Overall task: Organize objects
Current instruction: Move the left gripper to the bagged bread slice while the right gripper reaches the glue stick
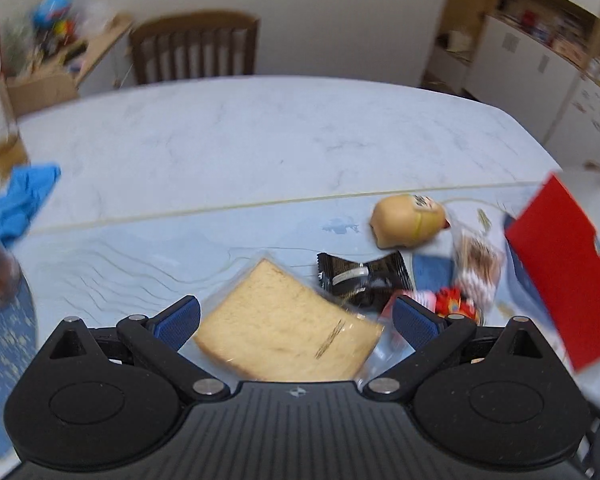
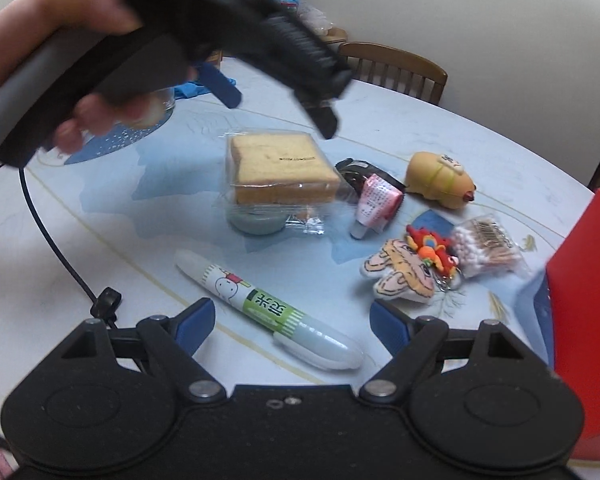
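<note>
1. Left wrist view: left tool (image 1: 296, 320) hangs over the wrapped bread slice (image 1: 288, 324), jaws spread wide, nothing gripped. Bread sits between the blue pads w/o contact visible. Judged: lined up for a pick, since the slice is centred in the gap.
2. Bread, right wrist view: rests on a small round grey-blue tub (image 2: 256, 222) near the tabletop (image 2: 80, 240) centre, so it stands raised and roughly flat. Square-ish slice; no clear long axis.
3. Right wrist view: right tool (image 2: 290, 322) also wide, empty. The glue pen (image 2: 268, 312) lies flat on the tabletop just ahead of the pads, toward the near edge. Long axis runs diagonal, far-left to near-right; clear capped end points near-right, toward the right pad.
4. Judged: pen axis is skewed to the jaw line, so the wrist likely needs a roll before closing across the barrel.
5. Loose items cluster right of the bread: black snack packet (image 2: 356, 170), pink wrapped tube (image 2: 374, 208), tan plush toy (image 2: 440, 180), cotton swab bag (image 2: 488, 248), keychain charms (image 2: 412, 268).
6. Red box (image 2: 588, 320) stands open at the right edge of the tabletop; prob. the destination, though the pictures don't confirm it.
7. Left view is blurred; fine detail there is unreliable.
</note>
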A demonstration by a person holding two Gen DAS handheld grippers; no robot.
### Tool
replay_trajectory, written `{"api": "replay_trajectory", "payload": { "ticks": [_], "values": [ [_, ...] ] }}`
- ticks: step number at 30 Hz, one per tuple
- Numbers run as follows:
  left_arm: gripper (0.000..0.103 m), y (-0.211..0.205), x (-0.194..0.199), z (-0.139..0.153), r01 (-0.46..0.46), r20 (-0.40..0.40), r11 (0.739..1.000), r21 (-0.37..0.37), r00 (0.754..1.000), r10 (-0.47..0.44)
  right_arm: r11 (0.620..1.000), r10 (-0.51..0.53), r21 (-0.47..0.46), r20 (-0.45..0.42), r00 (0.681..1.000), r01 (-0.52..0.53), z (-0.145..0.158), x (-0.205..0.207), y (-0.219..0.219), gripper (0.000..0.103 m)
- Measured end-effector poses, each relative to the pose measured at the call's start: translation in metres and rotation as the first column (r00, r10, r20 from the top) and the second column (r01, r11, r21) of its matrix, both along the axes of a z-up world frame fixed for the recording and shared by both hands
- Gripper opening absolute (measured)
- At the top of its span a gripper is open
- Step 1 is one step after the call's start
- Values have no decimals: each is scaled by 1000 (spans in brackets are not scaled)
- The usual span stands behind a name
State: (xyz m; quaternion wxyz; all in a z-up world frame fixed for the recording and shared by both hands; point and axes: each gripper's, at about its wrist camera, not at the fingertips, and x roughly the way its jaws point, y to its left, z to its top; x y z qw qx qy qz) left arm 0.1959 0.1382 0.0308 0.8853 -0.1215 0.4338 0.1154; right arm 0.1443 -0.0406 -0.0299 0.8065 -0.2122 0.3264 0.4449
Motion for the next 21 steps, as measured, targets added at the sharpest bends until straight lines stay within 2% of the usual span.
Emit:
{"api": "replay_trajectory", "payload": {
  "ticks": [4,10,14,21],
  "values": [
    [103,3,17,-10,-98,-53,994,-45,994,95,1000,12,6,3,1000,-13,-3,2,2,84],
    [103,9,26,-22,-212,-100,976,-57,973,206,999,40,6,9,999,-41,-7,7,6,84],
    [103,12,25,-25,-225,-112,973,-53,970,218,998,63,0,7,998,-63,-11,10,8,84],
    [103,20,17,-29,-196,-109,980,-42,976,190,994,106,-9,-18,994,-106,-20,13,10,84]
  ]
}}
